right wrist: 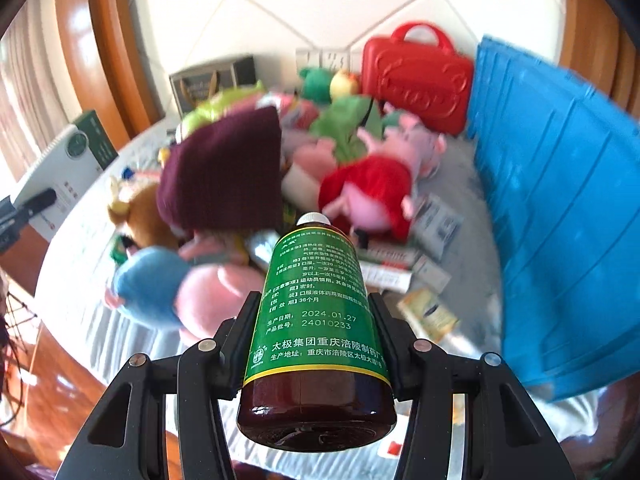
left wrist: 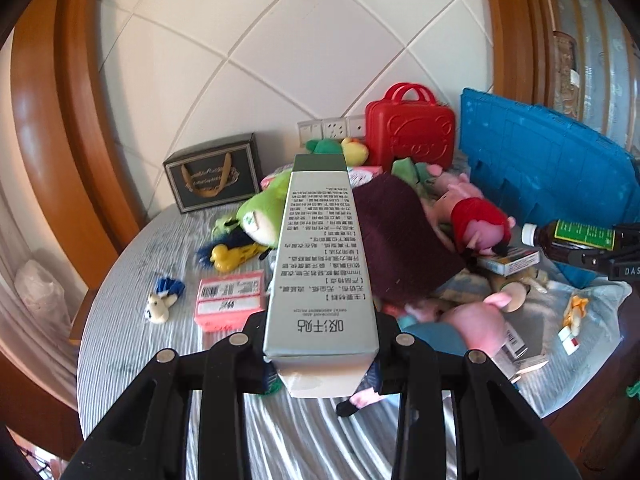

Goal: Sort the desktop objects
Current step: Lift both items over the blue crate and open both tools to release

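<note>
The silver carton (left wrist: 322, 268) is sitting lengthwise between the left gripper (left wrist: 320, 344) fingers, which are pinching its near end and holding it above the desk (left wrist: 132, 344), its far green end pointing toward the toy heap. The brown medicine bottle (right wrist: 316, 320) with the green label is being carried the same way by the right gripper (right wrist: 316, 332), whose fingers are clamping its sides, white cap forward; it is also showing at the right edge of the left view (left wrist: 572, 238).

Below and ahead, most of the sorting is looking undone. Plush toys are lying jumbled together: a pink pig in a red dress (right wrist: 376, 184), a blue-and-pink plush (right wrist: 160, 284), a green plush (left wrist: 262, 212) and a dark maroon cushion (right wrist: 224, 168). Small medicine boxes (right wrist: 400, 264) are scattered beside them, and a pink packet (left wrist: 230, 298) is lying apart on the striped cloth. The blue crate (right wrist: 560, 200), the red case (right wrist: 416, 76) and the dark gift box (left wrist: 214, 176) are standing at the back; whether any holds sorted items cannot be told.
</note>
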The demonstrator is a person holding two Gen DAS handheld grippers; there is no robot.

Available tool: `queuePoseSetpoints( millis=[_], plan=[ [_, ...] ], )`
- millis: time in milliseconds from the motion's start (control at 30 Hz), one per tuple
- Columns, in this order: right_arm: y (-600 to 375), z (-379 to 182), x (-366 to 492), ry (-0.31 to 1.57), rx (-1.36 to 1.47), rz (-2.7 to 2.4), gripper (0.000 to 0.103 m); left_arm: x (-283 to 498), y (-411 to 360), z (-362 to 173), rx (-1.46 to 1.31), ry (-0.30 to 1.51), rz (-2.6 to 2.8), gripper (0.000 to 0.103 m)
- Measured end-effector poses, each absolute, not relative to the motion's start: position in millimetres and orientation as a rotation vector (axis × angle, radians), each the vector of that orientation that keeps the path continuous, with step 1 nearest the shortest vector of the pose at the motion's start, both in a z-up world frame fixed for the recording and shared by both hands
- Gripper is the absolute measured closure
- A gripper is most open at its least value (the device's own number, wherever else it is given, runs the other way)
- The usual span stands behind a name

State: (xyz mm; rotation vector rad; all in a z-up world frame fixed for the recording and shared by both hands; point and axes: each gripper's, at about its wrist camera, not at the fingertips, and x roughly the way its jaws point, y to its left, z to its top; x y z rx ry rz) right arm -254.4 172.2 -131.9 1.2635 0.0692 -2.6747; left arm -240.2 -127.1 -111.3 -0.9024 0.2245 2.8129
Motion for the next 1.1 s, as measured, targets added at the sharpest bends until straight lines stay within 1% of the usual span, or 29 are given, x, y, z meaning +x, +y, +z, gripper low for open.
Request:
queuePoseSetpoints(
  millis=[100,233,433,533,800,933,1100],
  plan=[
    [175,-97,-243,0.047,1.163,-2.744,0.052,-241,-106,-93,-0.834,0.243,2.772,0.070],
    [189,-45,-226,0.014,1.008,-2.860,0.052,-247,-59,-57,-0.687,0.255,2.677,0.070],
    [238,32,-189,-0.051,0.752,-3.073,0.052,-246,37,1,-0.470,0.272,2.507,0.070],
    [274,59,-174,-0.101,0.661,-3.168,0.052,-244,92,27,-0.399,0.281,2.414,0.070],
    [370,90,-172,-0.156,0.615,-3.310,0.052,-258,239,70,-0.346,0.273,2.254,0.070],
    [417,97,-177,-0.176,0.625,-3.345,0.052,-264,297,76,-0.340,0.285,2.238,0.070],
    [461,99,-192,-0.170,0.672,-3.374,0.052,-271,346,74,-0.363,0.297,2.260,0.070]
  ],
)
